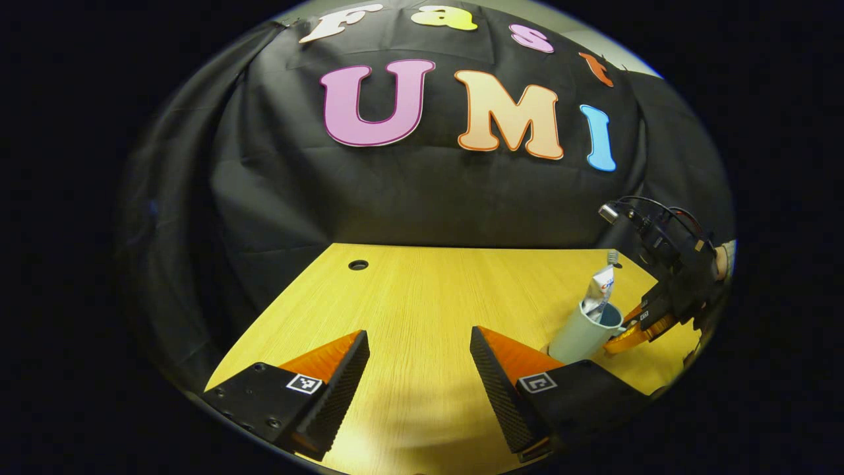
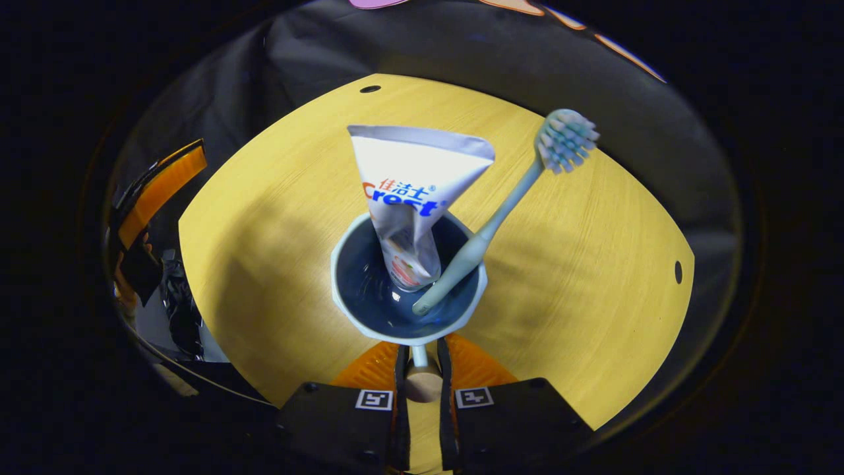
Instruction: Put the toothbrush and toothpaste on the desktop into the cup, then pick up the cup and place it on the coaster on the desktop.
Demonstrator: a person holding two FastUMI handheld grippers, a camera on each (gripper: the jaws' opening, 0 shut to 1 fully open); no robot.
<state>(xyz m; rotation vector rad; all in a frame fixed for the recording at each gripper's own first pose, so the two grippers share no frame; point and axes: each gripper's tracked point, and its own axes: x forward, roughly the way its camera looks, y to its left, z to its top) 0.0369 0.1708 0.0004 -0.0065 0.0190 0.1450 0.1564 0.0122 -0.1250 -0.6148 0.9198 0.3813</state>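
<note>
Toothpaste (image 2: 412,198) and toothbrush (image 2: 508,204) are standing in the cup (image 2: 349,290) near the bench's (image 2: 264,231) middle; right gripper (image 2: 420,369) is clamping its handle, left gripper (image 1: 419,376) is hovering spread apart.

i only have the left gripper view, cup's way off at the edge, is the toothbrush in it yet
observer: yes, the toothbrush stands in the cup, grip end down, bristles up, leaning on the rim.
operator: and the toothpaste
observer: the toothpaste tube is in too, cap end down.
operator: what's the right side gripping
observer: the right tongs are closed on the cup's handle, one finger each side.
</note>
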